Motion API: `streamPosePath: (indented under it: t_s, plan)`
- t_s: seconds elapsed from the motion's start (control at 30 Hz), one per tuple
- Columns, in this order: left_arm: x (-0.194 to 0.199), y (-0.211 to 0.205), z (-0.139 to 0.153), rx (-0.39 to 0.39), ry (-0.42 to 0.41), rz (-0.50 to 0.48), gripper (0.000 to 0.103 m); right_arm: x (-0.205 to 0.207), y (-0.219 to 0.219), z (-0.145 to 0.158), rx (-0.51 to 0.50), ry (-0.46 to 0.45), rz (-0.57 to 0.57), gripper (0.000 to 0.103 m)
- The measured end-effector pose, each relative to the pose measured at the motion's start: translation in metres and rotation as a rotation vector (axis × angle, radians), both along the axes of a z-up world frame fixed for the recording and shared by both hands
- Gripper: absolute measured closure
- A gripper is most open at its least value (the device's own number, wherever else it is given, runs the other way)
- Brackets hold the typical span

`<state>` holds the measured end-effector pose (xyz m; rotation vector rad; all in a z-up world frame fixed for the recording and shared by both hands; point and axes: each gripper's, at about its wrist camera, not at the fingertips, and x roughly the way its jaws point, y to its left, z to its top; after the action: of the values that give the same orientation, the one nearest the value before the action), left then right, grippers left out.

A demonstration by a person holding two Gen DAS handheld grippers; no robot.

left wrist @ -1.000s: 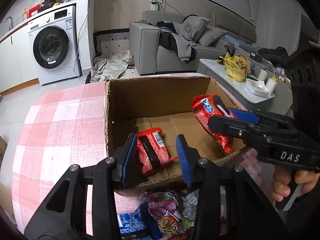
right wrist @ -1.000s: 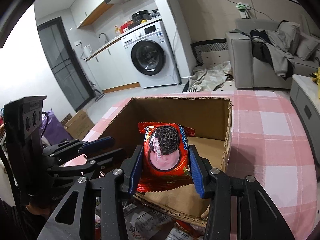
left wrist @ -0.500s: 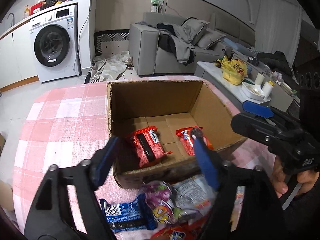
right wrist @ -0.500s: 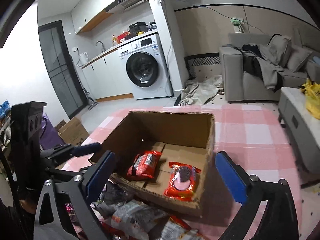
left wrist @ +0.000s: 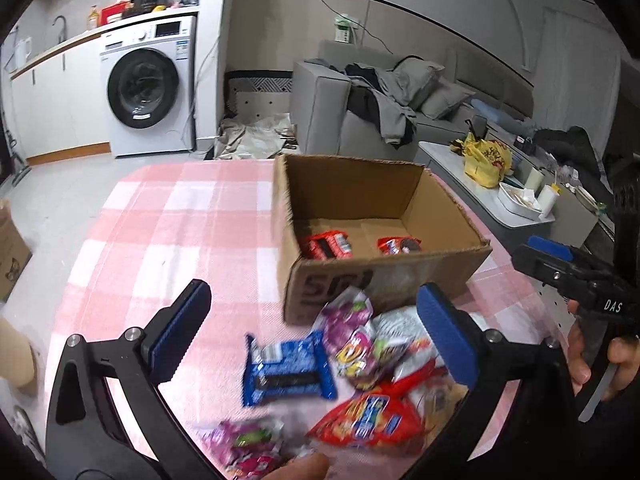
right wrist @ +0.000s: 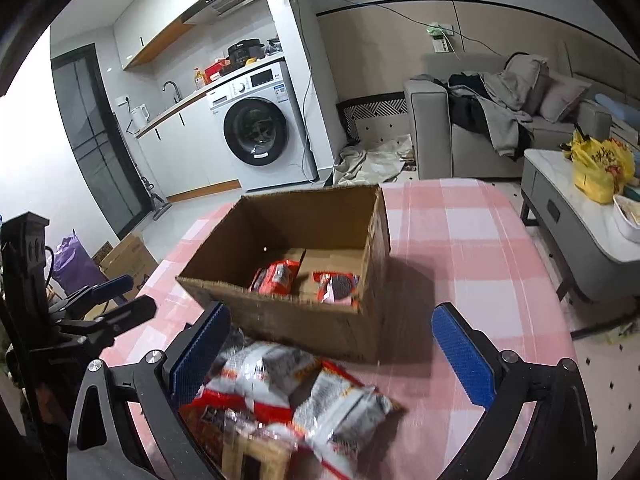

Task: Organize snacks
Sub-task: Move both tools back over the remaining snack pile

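Left wrist view shows the cardboard box (left wrist: 384, 276) on the pink checked bench (left wrist: 168, 240), with two red snack packs on its floor: one (left wrist: 326, 245) at the left, and an Oreo-style pack (left wrist: 400, 245) showing a dark cookie at the right. Blurred lettering on the box's near wall cannot be read for sure. At six o'clock from the box lies the loose pile: a blue cookie pack (left wrist: 286, 368), a purple pack (left wrist: 352, 336) and a red pack (left wrist: 372, 420), all smeared by blur. The left claw (left wrist: 316, 332) hangs wide open over this pile, holding nothing. At three o'clock the other tool bears the white letters "DAS" (left wrist: 612, 306).

From the right wrist view, the right claw (right wrist: 332, 344) is also spread wide and empty, above silver-and-red packs (right wrist: 280, 384) just beside the box (right wrist: 320, 320). A washing machine (right wrist: 256, 128) stands at twelve o'clock.
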<state>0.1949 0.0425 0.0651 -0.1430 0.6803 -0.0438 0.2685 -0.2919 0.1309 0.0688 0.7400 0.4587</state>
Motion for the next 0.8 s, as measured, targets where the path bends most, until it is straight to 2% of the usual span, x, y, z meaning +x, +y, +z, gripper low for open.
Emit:
streamPosePath:
  t_s: [0.37,0.8]
  plan:
    - [-0.062,0.016,-0.023,0.034,-0.006,0.054,0.001,-0.033,-0.003,-0.019,-0.017,0.04,0.016,0.0]
    - [-0.066,0.018,-0.048,0.045,0.054,0.02,0.001,-0.029,-0.006,-0.043,-0.05,0.134,-0.017,0.0]
